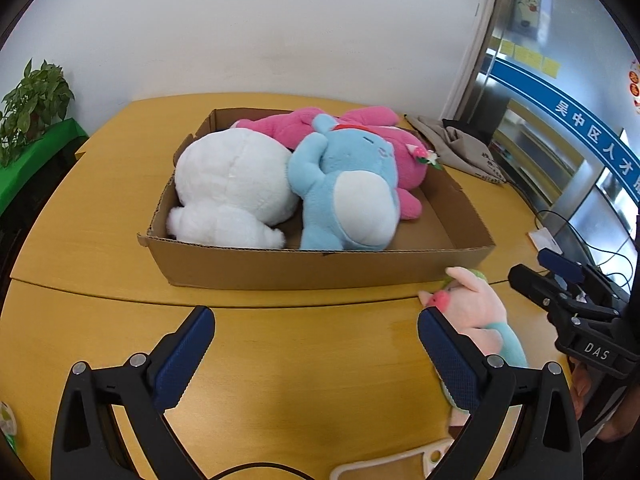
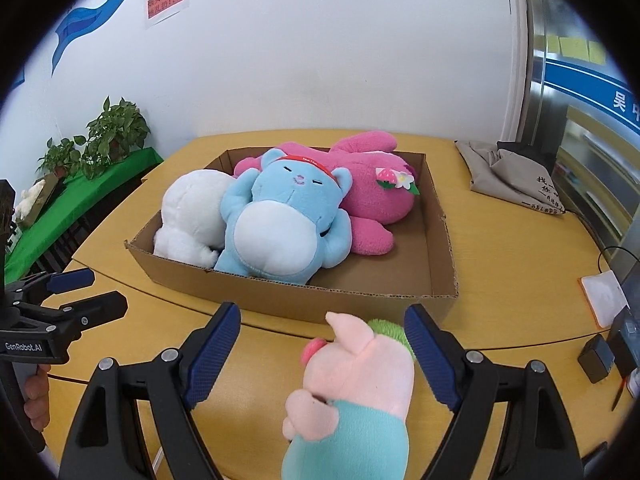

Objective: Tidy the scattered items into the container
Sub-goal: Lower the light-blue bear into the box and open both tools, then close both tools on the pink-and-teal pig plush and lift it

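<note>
In the middle of both views, a cardboard box (image 1: pixel 320 272) sits on the yellow bench (image 1: pixel 100 240) with three soft toys packed inside. A white plush (image 1: pixel 236 184) lies at the left. A blue plush (image 1: pixel 348 200) lies on its back in the centre, and behind it a pink plush (image 2: pixel 372 200) reaches toward the box's upper right corner.

At the lower right of the left wrist view, a pink pig plush (image 1: pixel 478 312) lies on the bench just outside the box's near wall. The left hand-held gripper (image 1: pixel 316 356) stands wide open over bare bench, nothing between its fingers.

In the right wrist view, the right hand-held gripper (image 2: pixel 322 356) is also open; the pig's head (image 2: pixel 364 364) lies between the fingers, the pads not pressing on it. A folded grey cloth bag (image 2: pixel 512 176) rests at the upper right.
</note>
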